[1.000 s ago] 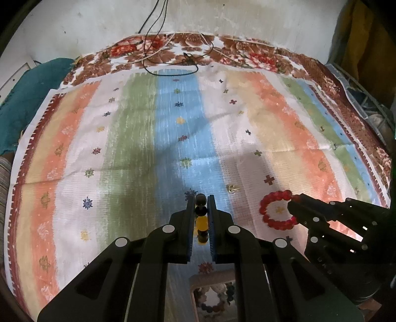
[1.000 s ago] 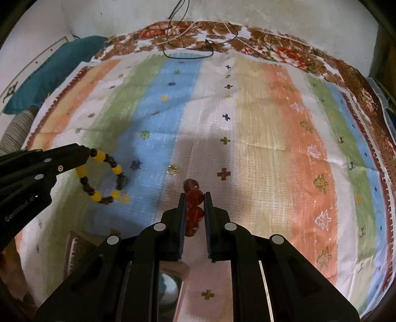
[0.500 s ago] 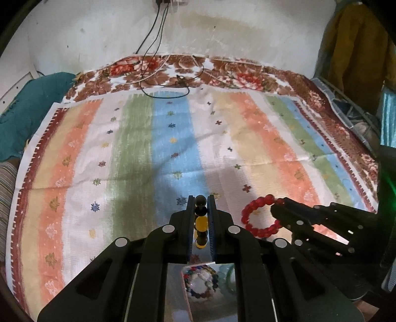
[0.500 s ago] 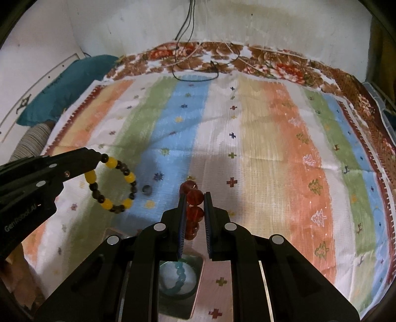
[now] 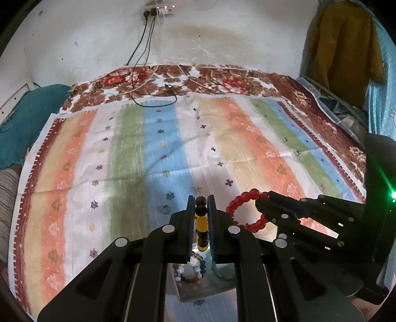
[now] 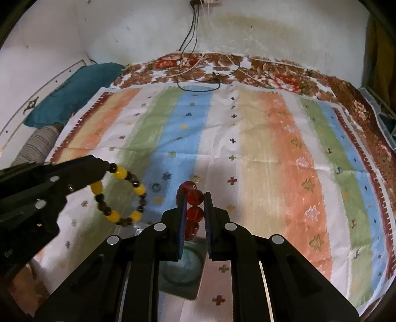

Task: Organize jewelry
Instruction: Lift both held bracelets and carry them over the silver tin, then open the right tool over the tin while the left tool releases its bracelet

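Observation:
My left gripper (image 5: 201, 200) is shut on a yellow and dark beaded bracelet (image 5: 201, 224), held in the air; the bracelet hangs as a ring in the right wrist view (image 6: 120, 197). My right gripper (image 6: 194, 198) is shut on a red beaded bracelet (image 6: 194, 213), also seen as a ring in the left wrist view (image 5: 246, 210). Below both grippers lies a shiny tray (image 5: 210, 289) holding a multicoloured bead bracelet (image 5: 190, 272) and a green bangle (image 6: 183, 267). A small ring (image 5: 165, 208) and a small gold piece (image 5: 199, 190) lie on the cloth.
A striped cloth (image 5: 173, 148) covers a floral bedspread (image 5: 222, 81). Cables (image 5: 153, 94) trail from a wall socket (image 5: 158, 11) onto the far edge. A teal pillow (image 5: 22, 123) lies at the left. Clothes (image 5: 344, 49) hang at the right.
Both grippers have risen and pulled back with their bracelets. The tray with the other bracelets has come further into view below them, and the wall socket now shows.

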`<state>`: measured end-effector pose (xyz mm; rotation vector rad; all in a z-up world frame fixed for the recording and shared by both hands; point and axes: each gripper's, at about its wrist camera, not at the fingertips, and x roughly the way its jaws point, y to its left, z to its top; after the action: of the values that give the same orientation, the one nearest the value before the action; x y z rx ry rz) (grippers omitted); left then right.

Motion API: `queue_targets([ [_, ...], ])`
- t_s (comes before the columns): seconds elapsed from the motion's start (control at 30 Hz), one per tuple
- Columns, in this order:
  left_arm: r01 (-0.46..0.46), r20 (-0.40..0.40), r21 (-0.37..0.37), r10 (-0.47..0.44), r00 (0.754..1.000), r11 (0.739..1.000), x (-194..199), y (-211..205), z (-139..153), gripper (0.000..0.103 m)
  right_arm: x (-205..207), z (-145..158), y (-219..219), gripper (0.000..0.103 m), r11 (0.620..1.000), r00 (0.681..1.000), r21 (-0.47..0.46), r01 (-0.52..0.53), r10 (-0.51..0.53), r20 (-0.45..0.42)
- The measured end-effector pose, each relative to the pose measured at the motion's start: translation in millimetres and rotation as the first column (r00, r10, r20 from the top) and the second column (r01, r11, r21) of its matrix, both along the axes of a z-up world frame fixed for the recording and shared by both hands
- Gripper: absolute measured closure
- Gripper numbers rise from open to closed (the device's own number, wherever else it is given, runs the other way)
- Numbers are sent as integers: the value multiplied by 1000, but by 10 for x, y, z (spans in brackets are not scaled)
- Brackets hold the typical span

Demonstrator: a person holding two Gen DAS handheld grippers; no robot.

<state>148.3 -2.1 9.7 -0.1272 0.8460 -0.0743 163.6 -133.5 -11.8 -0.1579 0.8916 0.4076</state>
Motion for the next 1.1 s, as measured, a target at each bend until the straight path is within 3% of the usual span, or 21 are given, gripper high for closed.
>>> queue_targets([
  [0.33,13,52,-4,-12,999,1000,-288,-66,146,93,-248,102,-65,89,999,1000,42,-11,10,20],
  [1.1,24,42,-20,-23,999,1000,-617,-143,114,93,-567,124,-168,89,998,999,55,-32,31,30],
])
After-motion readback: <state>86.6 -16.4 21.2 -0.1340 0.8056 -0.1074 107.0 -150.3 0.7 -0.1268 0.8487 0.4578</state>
